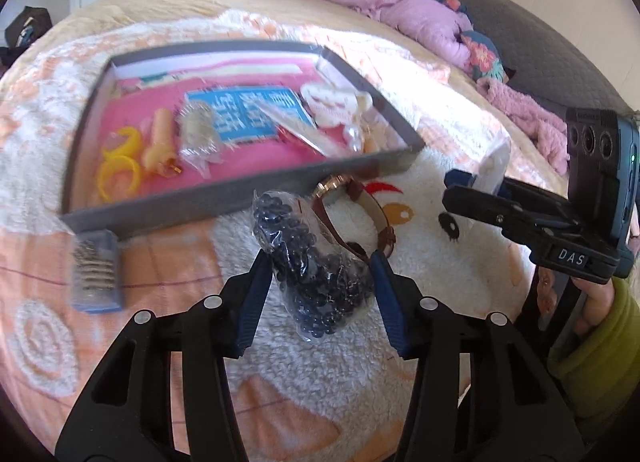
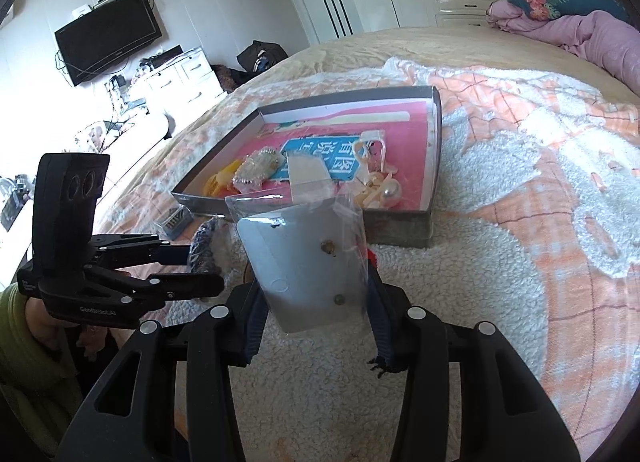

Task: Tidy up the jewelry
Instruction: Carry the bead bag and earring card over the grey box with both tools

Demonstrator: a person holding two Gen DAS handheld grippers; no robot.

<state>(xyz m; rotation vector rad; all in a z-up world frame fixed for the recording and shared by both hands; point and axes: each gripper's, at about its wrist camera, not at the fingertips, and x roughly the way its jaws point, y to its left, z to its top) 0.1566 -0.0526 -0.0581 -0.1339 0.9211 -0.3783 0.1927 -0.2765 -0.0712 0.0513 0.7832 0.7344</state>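
A grey tray (image 1: 240, 197) with a pink lining lies on the bed and holds several jewelry pieces: yellow rings (image 1: 120, 165), a pearl piece (image 1: 354, 137), a sparkly packet (image 1: 198, 129). My left gripper (image 1: 320, 262) is shut on a clear bag of dark blue beads (image 1: 316, 262), held above the blanket in front of the tray. A watch with a brown strap (image 1: 352, 213) lies just behind it. My right gripper (image 2: 316, 286) is shut on a clear packet holding an earring card (image 2: 304, 262), held before the tray's near wall (image 2: 400, 225).
A small blue box of metal pieces (image 1: 96, 270) lies left of the tray's front corner. A fluffy orange-and-white blanket (image 2: 520, 221) covers the bed. Purple bedding (image 1: 420, 9) is piled at the far right. A TV (image 2: 108, 37) and wardrobes stand beyond the bed.
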